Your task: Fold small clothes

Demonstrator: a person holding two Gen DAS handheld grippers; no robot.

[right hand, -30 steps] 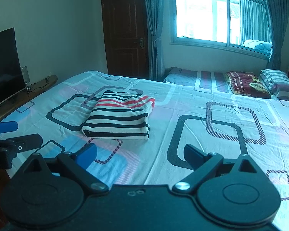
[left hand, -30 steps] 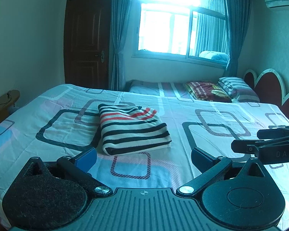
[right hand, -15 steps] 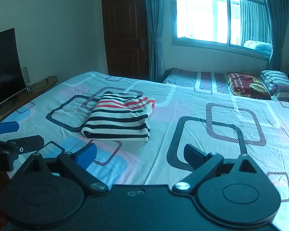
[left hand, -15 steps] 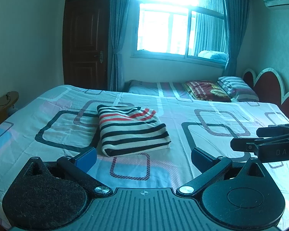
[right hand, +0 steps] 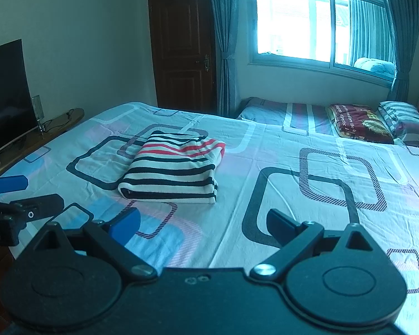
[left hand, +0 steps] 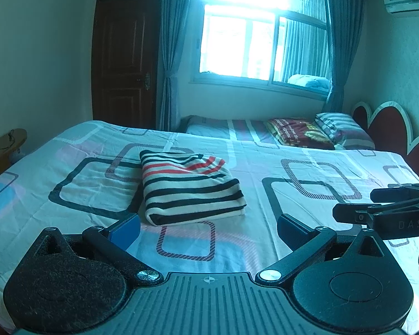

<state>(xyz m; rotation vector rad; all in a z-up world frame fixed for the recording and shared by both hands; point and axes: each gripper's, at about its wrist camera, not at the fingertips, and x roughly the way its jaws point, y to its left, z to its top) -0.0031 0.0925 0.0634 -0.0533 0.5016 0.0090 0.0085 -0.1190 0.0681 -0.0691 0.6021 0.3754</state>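
The striped garment (left hand: 191, 188) is lying folded on the patterned bedsheet (left hand: 265, 167), toward its left half. The left gripper (left hand: 208, 227) and right gripper (right hand: 202, 222) are hovering short of it, jaws spread wide, gripping nothing.

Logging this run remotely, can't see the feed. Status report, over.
Left gripper open, empty. Right gripper open, empty. Striped garment folded on the bed, clear of both. Nothing in the way.
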